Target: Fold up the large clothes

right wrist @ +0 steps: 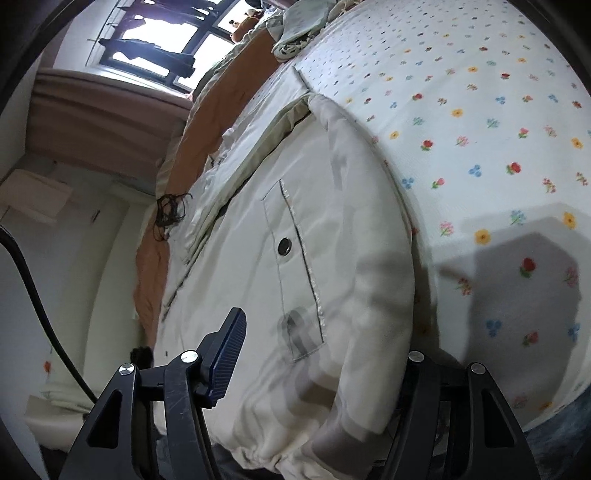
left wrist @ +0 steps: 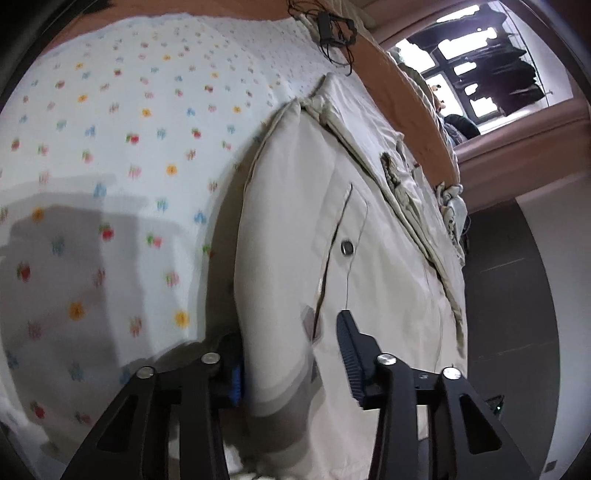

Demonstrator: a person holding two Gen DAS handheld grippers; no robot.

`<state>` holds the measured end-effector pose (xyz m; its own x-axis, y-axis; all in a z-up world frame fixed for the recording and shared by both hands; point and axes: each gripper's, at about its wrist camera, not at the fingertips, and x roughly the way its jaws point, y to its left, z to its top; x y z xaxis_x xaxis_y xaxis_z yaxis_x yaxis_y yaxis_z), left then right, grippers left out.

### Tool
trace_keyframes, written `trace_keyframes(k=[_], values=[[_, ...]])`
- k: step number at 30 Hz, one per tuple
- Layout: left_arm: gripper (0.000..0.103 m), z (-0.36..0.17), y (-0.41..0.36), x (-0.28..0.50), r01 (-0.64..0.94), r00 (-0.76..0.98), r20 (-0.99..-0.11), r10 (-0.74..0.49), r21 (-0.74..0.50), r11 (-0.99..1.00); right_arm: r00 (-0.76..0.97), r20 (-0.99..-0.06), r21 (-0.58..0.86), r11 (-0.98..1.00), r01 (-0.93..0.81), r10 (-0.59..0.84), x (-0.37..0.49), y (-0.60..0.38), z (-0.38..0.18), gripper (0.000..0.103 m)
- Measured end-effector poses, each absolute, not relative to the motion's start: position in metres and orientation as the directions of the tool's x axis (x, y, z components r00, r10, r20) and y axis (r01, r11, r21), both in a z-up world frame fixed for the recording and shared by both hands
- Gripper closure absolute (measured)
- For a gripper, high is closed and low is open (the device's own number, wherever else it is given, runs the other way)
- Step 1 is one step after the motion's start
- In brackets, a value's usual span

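A large cream jacket (left wrist: 317,206) with a flap pocket and a metal snap (left wrist: 346,247) lies folded on a floral bedsheet (left wrist: 110,155). My left gripper (left wrist: 291,354) straddles the jacket's thick folded edge with its jaws wide apart: one finger (left wrist: 351,347) lies on top and the other is under the fold. In the right wrist view the same jacket (right wrist: 303,236) and snap (right wrist: 284,245) show. My right gripper (right wrist: 325,354) straddles the folded edge the same way, one finger (right wrist: 227,354) on top and the other hidden behind the cloth.
The floral sheet (right wrist: 480,129) covers the bed beside the jacket. An orange blanket (left wrist: 413,122) runs along the jacket's far side. A black cable tangle (left wrist: 332,26) lies on the sheet. Crumpled cloth (right wrist: 295,33) sits at the bed's end. A window (right wrist: 159,40) is beyond.
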<state>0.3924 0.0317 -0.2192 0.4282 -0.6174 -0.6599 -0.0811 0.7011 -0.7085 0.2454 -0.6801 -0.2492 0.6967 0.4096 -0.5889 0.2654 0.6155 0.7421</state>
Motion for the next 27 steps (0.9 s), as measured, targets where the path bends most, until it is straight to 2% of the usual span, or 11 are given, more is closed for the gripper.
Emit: trace_keyframes(k=[5, 7, 8, 10, 11, 17, 21, 27], values=[[0.072, -0.225, 0.021, 0.375, -0.068, 0.398, -0.638, -0.659, -0.737, 0.672, 0.677, -0.577, 0.76, 0.603, 0.241, 0.457, 0.24, -0.669, -0.256, 0.047], [0.086, -0.226, 0.02, 0.373, -0.085, 0.4, -0.647, -0.649, -0.732, 0.676, 0.677, -0.577, 0.762, 0.598, 0.247, 0.456, 0.238, -0.666, -0.258, 0.053], [0.088, -0.227, 0.022, 0.372, -0.099, 0.401, -0.645, -0.651, -0.737, 0.669, 0.677, -0.582, 0.76, 0.597, 0.257, 0.45, 0.239, -0.665, -0.259, 0.056], [0.09, -0.228, 0.023, 0.371, -0.112, 0.409, -0.638, -0.653, -0.745, 0.658, 0.667, -0.604, 0.746, 0.604, 0.28, 0.436, 0.24, -0.662, -0.262, 0.082], [0.09, -0.227, 0.024, 0.369, -0.119, 0.414, -0.639, -0.649, -0.744, 0.657, 0.662, -0.611, 0.742, 0.605, 0.288, 0.434, 0.241, -0.661, -0.264, 0.087], [0.096, -0.214, 0.03, 0.362, -0.13, 0.46, -0.599, -0.656, -0.776, 0.618, 0.684, -0.601, 0.75, 0.588, 0.303, 0.414, 0.23, -0.664, -0.253, 0.093], [0.098, -0.192, 0.037, 0.354, -0.094, 0.508, -0.547, -0.665, -0.803, 0.588, 0.701, -0.589, 0.744, 0.608, 0.276, 0.402, 0.223, -0.662, -0.226, 0.094], [0.099, -0.157, 0.049, 0.343, -0.05, 0.555, -0.492, -0.671, -0.825, 0.564, 0.745, -0.528, 0.769, 0.601, 0.216, 0.408, 0.213, -0.654, -0.192, 0.094]])
